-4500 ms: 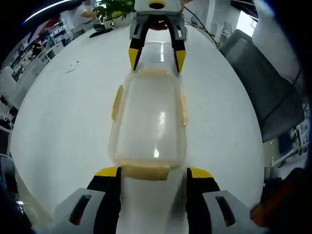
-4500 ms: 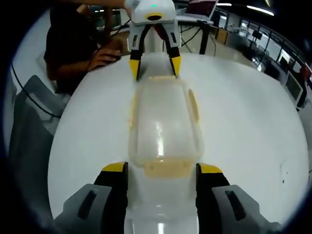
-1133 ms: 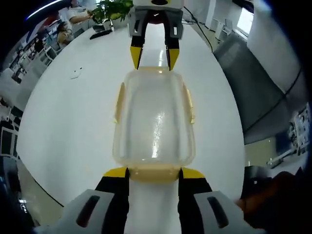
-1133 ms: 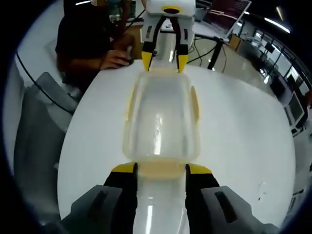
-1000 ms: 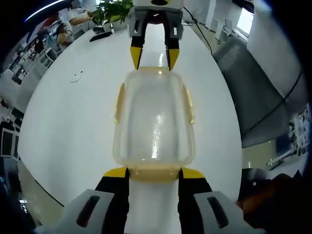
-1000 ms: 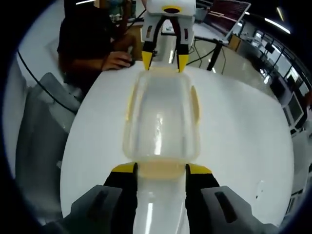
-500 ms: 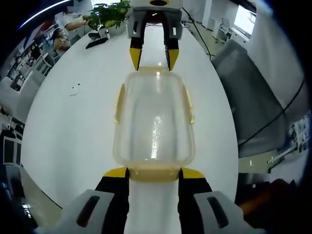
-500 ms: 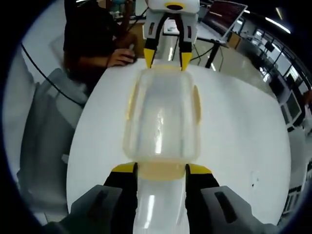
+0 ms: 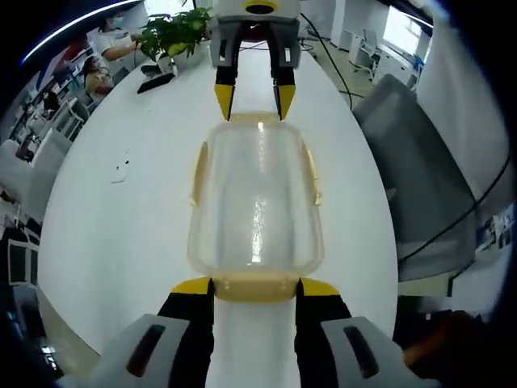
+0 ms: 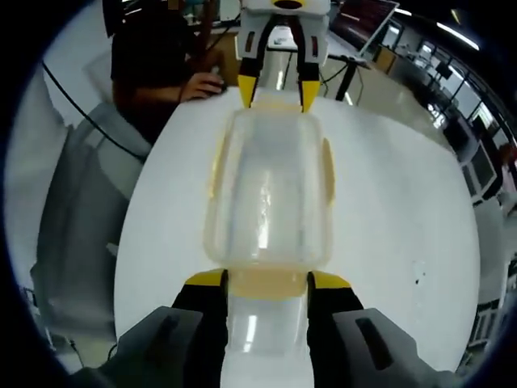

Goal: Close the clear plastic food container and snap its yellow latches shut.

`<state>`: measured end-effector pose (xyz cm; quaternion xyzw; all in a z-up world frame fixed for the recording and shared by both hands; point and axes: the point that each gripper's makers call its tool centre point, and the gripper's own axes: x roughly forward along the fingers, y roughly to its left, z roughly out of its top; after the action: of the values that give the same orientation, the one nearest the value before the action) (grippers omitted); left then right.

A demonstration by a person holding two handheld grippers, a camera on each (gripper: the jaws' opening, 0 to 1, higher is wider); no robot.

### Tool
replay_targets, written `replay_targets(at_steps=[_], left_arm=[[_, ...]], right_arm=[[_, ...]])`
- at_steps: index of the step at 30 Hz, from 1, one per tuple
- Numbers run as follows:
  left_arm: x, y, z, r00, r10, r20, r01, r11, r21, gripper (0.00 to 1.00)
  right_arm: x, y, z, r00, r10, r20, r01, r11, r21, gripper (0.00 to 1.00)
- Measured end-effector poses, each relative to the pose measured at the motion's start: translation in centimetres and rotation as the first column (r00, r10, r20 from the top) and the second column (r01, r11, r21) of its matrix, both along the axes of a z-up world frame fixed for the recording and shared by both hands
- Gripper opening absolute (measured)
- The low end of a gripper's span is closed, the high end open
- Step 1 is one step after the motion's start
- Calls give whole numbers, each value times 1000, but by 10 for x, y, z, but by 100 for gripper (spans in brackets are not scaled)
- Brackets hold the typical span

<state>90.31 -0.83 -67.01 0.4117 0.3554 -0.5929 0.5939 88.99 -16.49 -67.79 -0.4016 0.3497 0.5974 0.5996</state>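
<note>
Both claws closed in since earlier, clamping container (image 9: 255,202) end latches: left claw (image 9: 254,288), right claw (image 10: 267,281).

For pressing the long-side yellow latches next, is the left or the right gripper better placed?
Neither clearly. The left gripper and right gripper each sit at an end latch of the clear container, fingers straddling it. Both side latches lie about equally far from each, so either would have to shift.

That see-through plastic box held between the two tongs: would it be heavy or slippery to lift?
Probably light: the clear container looks empty, with thin see-through walls. Likely a bit slippery, since its glossy lid shows bright glare. The left tongs and right tongs each straddle a yellow end latch, which should steady it.
</note>
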Motion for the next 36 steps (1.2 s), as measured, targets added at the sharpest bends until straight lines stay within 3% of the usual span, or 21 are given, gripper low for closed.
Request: replay_targets(at_steps=[18,36], left_arm=[[3,-64,-12,999,-37,24,37,999,-26,33],[6,-107,-25,998,-55,37,56,998,-38,33]], right_arm=[[-6,-62,-11,999,-43,4,43,998,-38,34],[-5,-104,-18,998,-61,1,61,996,-69,34]])
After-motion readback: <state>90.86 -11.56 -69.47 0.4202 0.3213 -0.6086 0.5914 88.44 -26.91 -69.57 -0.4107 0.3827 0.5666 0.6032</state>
